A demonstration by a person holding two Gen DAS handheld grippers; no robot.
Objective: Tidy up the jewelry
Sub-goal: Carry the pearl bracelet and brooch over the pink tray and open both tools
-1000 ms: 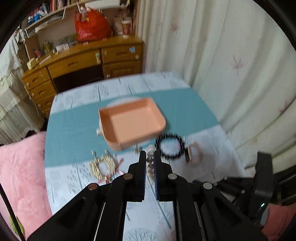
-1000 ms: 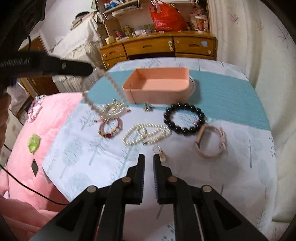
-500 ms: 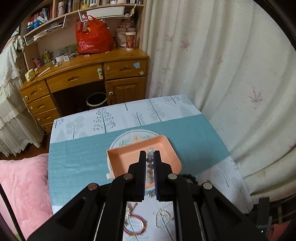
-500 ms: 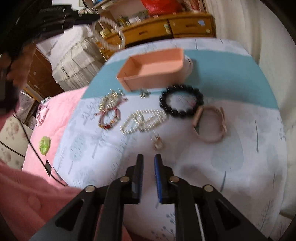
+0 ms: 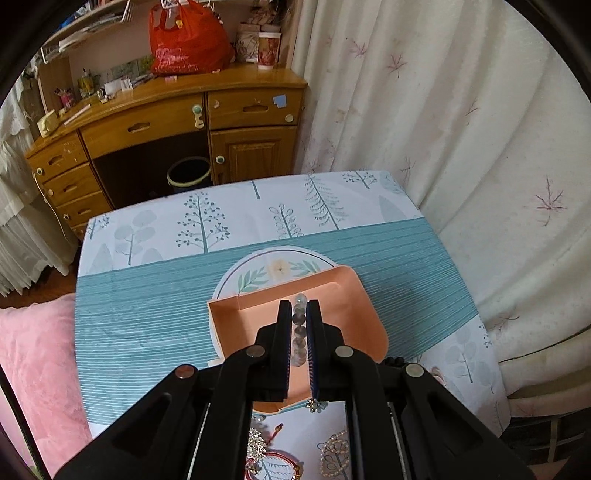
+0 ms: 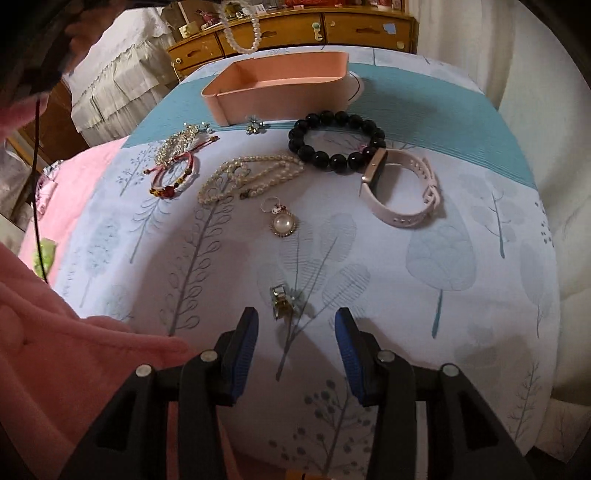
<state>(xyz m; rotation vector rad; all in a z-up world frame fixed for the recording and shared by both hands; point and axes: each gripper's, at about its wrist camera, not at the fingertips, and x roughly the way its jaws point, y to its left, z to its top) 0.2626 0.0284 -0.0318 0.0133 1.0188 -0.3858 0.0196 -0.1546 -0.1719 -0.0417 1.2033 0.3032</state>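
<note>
My left gripper (image 5: 299, 304) is shut on a bracelet of pale grey beads (image 5: 298, 334) and holds it over the pink tray (image 5: 354, 314). In the right wrist view the same bracelet (image 6: 240, 26) hangs above the tray (image 6: 280, 86). My right gripper (image 6: 295, 317) is low over the tablecloth and its jaws are opening. A small metal clip (image 6: 280, 301) lies on the cloth just ahead of the tips, untouched. Beyond it lie a pearl pendant (image 6: 282, 223), a pearl necklace (image 6: 251, 175), a black bead bracelet (image 6: 336, 136) and a pink watch (image 6: 399, 188).
A red cord bracelet (image 6: 173, 177), a silvery piece (image 6: 177, 142) and a small flower earring (image 6: 255, 125) lie left of the tray. A person's pink sleeve (image 6: 55, 350) is at the near left. A wooden desk (image 5: 166, 110) and a curtain (image 5: 443, 147) stand behind the table.
My left gripper has carried the bead bracelet away from the other jewelry to above the tray. My right gripper has sunk toward the cloth, and its jaws have gone from shut to apart.
</note>
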